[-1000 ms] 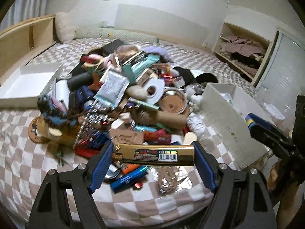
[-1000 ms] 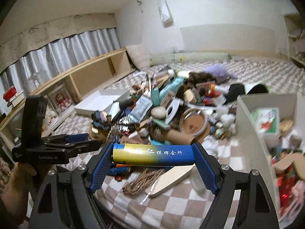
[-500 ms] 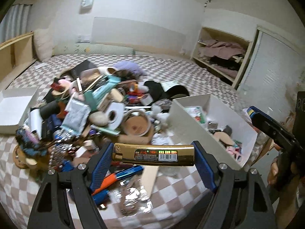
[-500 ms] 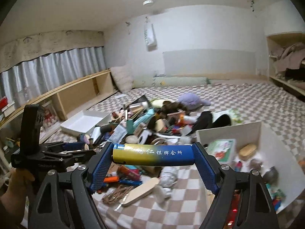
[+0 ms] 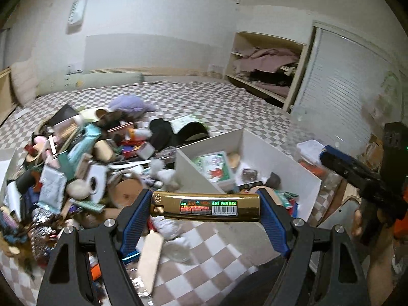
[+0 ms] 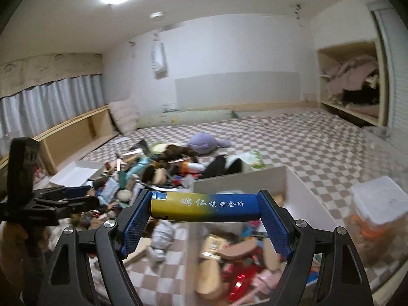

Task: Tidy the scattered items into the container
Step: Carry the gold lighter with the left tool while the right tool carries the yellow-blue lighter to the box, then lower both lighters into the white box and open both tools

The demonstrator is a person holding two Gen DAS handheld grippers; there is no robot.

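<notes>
My left gripper point(image 5: 205, 207) is shut on a gold lighter point(image 5: 204, 207), held crosswise near the front left wall of the white box point(image 5: 196, 173). My right gripper point(image 6: 205, 207) is shut on a blue and yellow lighter point(image 6: 204, 207), held above the front of the same white box point(image 6: 239, 178), which holds several small items. A heap of scattered items point(image 5: 84, 163) lies on the checkered bed left of the box; it also shows in the right wrist view point(image 6: 153, 170). Each gripper shows in the other's view, the right one point(image 5: 357, 176) and the left one point(image 6: 56, 201).
A shallow white box lid point(image 6: 74, 173) lies left of the heap. A clear tub with a white lid point(image 6: 377, 211) stands right of the box. A wooden bed ledge point(image 6: 76, 132) runs along the left. An open closet point(image 5: 267, 71) is at the back right.
Both grippers have swung to the right, away from the heap and towards the white box, each still holding its lighter. The right gripper now hangs over the box.
</notes>
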